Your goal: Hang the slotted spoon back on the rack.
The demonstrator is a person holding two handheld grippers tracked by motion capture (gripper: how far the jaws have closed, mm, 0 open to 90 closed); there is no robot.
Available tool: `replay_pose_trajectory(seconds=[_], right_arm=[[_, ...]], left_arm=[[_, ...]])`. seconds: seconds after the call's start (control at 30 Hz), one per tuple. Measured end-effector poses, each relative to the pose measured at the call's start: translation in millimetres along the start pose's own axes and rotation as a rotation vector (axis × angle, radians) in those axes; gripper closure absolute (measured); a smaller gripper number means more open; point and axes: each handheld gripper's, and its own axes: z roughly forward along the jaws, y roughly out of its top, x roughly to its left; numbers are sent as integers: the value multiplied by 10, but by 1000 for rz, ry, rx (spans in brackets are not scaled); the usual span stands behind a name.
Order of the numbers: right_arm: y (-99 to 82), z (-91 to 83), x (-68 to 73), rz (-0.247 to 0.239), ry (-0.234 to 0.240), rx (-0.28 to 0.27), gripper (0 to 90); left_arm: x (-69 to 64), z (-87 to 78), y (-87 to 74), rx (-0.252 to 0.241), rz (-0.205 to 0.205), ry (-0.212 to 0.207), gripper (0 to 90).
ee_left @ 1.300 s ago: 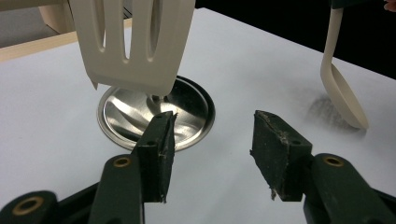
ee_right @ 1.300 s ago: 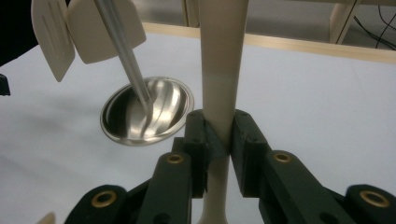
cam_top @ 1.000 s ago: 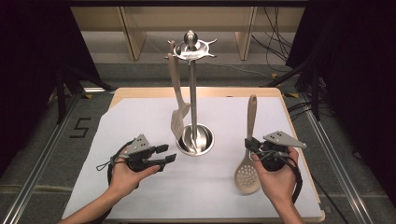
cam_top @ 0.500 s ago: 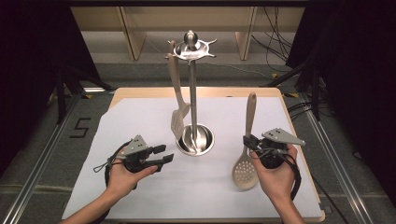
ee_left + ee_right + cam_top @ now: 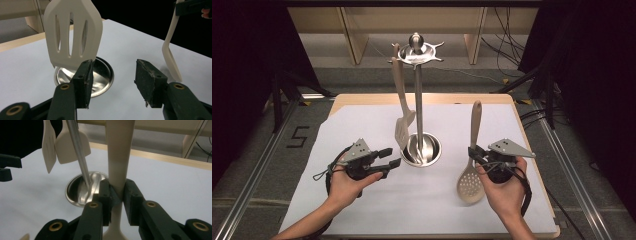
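Observation:
A steel utensil stand (image 5: 418,100) rises from its round base (image 5: 424,149) mid-table. A pale slotted turner (image 5: 403,107) hangs from a hook at its top, blade just above the base. My left gripper (image 5: 389,157) is left of the base, open with nothing between its jaws; its own view has the turner blade (image 5: 73,35) just beyond the gripper (image 5: 113,80). My right gripper (image 5: 473,154) is shut on the handle of a pale slotted spoon (image 5: 470,186). The handle (image 5: 120,150) rises between the pads, and the bowl hangs low at the paper.
White paper (image 5: 362,125) covers the wooden table (image 5: 362,98), with bare paper in front of the base and at the far corners. The stand's pole (image 5: 77,147) and base (image 5: 80,190) are left of the spoon in the right gripper view. Dark floor and cables surround the table.

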Motion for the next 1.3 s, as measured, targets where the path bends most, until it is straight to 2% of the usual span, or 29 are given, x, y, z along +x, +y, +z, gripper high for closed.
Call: replay_pose_trajectory(seconds=[0.1,0.13,0.17,0.2,0.23,0.3,0.37,0.4,0.47,0.5,0.6,0.63,0.67,0.7,0.73,0.77,0.8,0.87,0.9,0.93,0.97,1.0,1.03,1.1,1.2,1.3], right_arm=[[-12,21,11,-1,16,-10,784],[-13,19,1,-26,14,-16,784],[-15,5,13,-22,7,-2,784],[-21,23,25,-8,22,-15,784],[-23,9,39,7,22,-5,784],[-27,0,37,-10,18,-5,784],[-14,-11,30,-17,31,-6,784],[-15,-26,58,-5,18,-1,784],[-9,-25,69,-20,21,-15,784],[5,-25,70,-43,22,-20,784],[22,-31,122,-19,19,-22,784],[29,-37,133,-30,12,-19,784],[36,-37,169,-22,12,-17,784],[44,-26,173,-50,9,-29,784],[46,-26,207,-38,23,-19,784],[52,-11,219,-61,22,-34,784],[52,-22,261,-36,26,-16,784],[65,0,306,-50,46,-27,784],[80,4,301,-100,36,-33,784],[80,12,327,-86,41,-38,784],[91,17,361,-65,61,-31,784],[95,17,369,-77,54,-33,784],[102,17,396,-59,62,-31,784],[123,23,401,-100,65,-33,784],[133,23,449,-80,64,-32,784],[143,54,455,-112,67,-58,784]], left_arm=[[-10,3,18,-6,0,0,479],[-11,8,24,-11,0,-3,479],[-12,16,29,-21,-4,-11,478],[-18,21,35,-23,-8,-12,474],[-20,25,40,-16,-4,-9,470],[-29,37,50,-28,-16,-13,460],[-31,51,68,-38,-11,-28,440],[-41,46,79,-31,-6,-15,430],[-62,53,123,-42,13,-19,403],[-73,53,142,-49,16,-17,393],[-100,49,233,-64,29,-29,396],[-111,51,283,-85,33,-36,401],[-123,41,334,-89,38,-31,408],[-127,38,388,-101,46,-39,417],[-139,34,442,-114,50,-44,425],[-150,30,481,-121,55,-46,434],[-168,28,532,-132,63,-51,444],[-204,26,637,-146,71,-69,461],[-213,32,668,-154,71,-79,472],[-233,42,718,-161,72,-88,480],[-245,49,747,-164,77,-91,489],[-265,58,781,-167,81,-96,497],[-289,71,824,-170,91,-103,504],[-329,93,878,-170,101,-119,516],[-408,153,960,-170,107,-152,530],[-484,215,1021,-178,117,-178,538]])
